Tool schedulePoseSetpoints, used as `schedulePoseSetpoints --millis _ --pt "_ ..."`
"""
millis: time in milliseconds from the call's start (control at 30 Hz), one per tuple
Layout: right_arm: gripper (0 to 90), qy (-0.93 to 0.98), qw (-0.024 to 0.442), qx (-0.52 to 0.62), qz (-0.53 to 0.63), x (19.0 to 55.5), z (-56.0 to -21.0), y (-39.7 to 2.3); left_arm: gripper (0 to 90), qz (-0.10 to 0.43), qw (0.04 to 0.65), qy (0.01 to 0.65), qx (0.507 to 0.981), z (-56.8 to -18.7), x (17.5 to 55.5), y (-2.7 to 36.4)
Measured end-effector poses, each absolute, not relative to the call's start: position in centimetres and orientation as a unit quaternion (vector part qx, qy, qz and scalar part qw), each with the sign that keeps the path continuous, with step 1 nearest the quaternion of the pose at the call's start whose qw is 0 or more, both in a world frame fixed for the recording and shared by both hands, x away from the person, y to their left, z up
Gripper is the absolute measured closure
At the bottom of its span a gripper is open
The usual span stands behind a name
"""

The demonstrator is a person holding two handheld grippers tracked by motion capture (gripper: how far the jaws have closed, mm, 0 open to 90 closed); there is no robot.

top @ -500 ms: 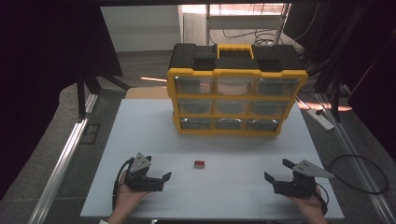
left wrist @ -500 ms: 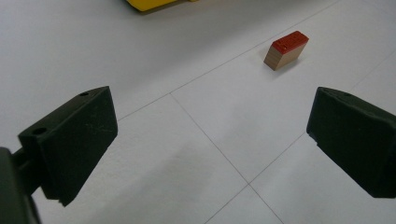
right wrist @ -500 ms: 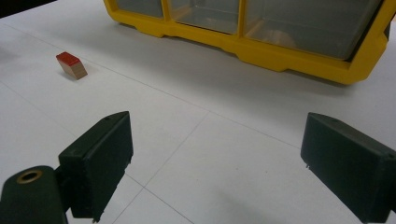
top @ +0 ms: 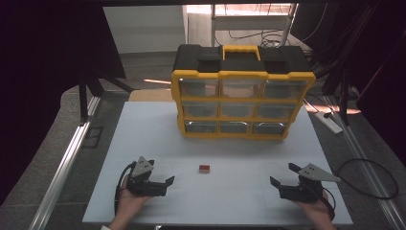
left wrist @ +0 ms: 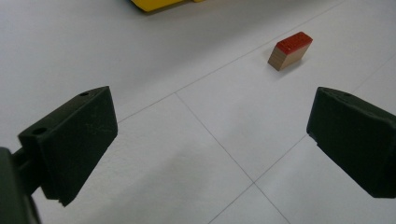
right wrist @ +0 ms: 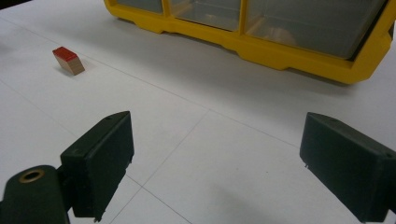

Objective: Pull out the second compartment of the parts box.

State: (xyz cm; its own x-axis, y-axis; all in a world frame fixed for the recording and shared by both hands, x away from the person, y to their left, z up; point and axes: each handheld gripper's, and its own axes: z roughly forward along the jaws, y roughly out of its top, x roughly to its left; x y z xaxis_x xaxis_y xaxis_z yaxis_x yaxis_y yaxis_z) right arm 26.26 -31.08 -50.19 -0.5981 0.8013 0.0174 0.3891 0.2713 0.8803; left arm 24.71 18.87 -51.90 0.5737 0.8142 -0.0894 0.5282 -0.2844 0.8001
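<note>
A small wooden block with a red top point(top: 204, 168) lies on the white table point(top: 143, 139), midway between the two grippers. A yellow and black drawer organizer point(top: 242, 93) stands at the back of the table, its clear drawers closed. My left gripper point(top: 165, 184) rests near the front left, open and pointing right, with nothing between its jaws. My right gripper point(top: 280, 184) rests near the front right, open and empty, pointing left. The block point(left wrist: 289, 50) lies ahead and right in the left gripper view. The block point(right wrist: 68, 60) lies far left in the right gripper view, with the organizer point(right wrist: 289, 42) beyond.
A white power strip point(top: 329, 122) lies on the floor right of the table. A black cable loop point(top: 368, 177) lies at the right. A metal rail point(top: 64, 163) runs along the table's left side.
</note>
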Motion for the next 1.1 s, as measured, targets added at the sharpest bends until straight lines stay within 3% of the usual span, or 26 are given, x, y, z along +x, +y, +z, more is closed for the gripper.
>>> schedulePoseSetpoints --millis 1100 --pt "11.5 0.756 0.226 0.381 0.481 25.8 -49.5 -29.3 2.1 0.176 0.418 0.419 0.787 -51.9 24.4 18.7"
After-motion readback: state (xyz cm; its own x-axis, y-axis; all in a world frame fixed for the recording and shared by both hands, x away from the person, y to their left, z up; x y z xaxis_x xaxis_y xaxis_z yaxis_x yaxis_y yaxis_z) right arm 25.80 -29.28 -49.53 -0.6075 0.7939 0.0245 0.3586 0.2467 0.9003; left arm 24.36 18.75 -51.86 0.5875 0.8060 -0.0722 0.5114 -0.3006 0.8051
